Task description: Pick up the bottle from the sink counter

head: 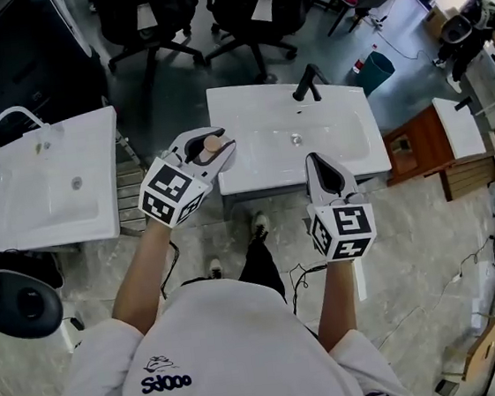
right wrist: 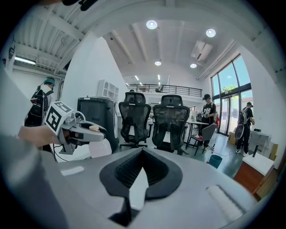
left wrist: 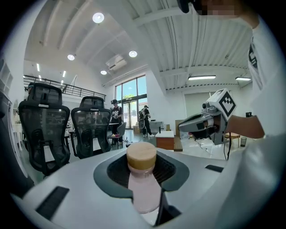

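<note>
A pale pink bottle (head: 213,143) with a round wooden cap stands upright between the jaws of my left gripper (head: 215,151), which is shut on it. The bottle is held in the air above the front left corner of the white sink counter (head: 253,167). In the left gripper view the bottle (left wrist: 143,190) fills the gap between the dark pads (left wrist: 117,172). My right gripper (head: 315,160) hovers at the counter's front right, shut with its tips together and nothing in it. From the right gripper view (right wrist: 143,152), the left gripper (right wrist: 85,129) shows with the bottle (right wrist: 99,148).
A black faucet (head: 308,82) stands at the counter's back edge. A second white basin (head: 50,180) is to the left, with a gap of floor between. Black office chairs (head: 243,7) stand behind the counter, a teal bin (head: 377,70) and a wooden cabinet (head: 424,150) to the right.
</note>
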